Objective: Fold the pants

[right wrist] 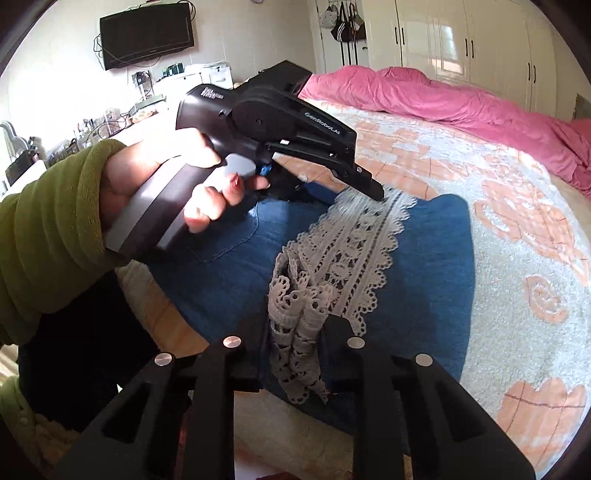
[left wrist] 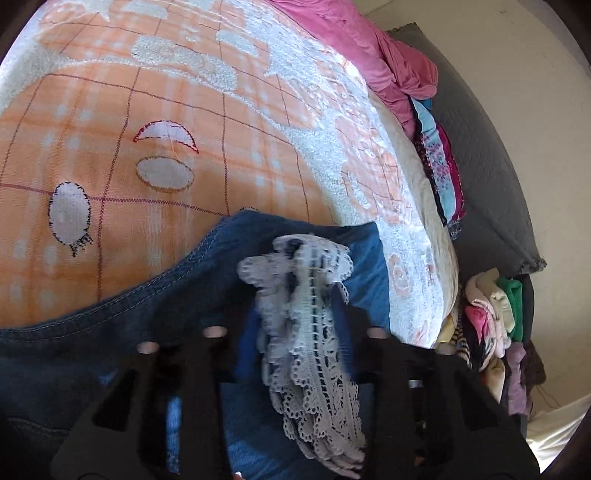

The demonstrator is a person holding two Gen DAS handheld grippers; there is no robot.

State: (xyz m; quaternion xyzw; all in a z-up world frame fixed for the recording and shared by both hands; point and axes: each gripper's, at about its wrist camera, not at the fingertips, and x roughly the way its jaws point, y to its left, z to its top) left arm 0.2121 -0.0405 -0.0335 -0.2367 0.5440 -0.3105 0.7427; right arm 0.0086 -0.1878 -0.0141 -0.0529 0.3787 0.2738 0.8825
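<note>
A home bedroom is being shown. It is being indicated by a bed [right wrist: 535,236], a wall-mounted television [right wrist: 147,34] and white wardrobes [right wrist: 469,40].

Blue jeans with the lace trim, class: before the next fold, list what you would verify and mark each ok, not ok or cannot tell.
1. Left hand-held gripper pinches the lace trim: ok.
2. Right hand-held gripper pinches the lace trim at the near end: ok.
3. Denim of the jeans caught along with the lace: cannot tell.
4. Jeans lie flat on the bedspread: ok in the visible part.
5. Pink duvet clear of the jeans: ok.
</note>
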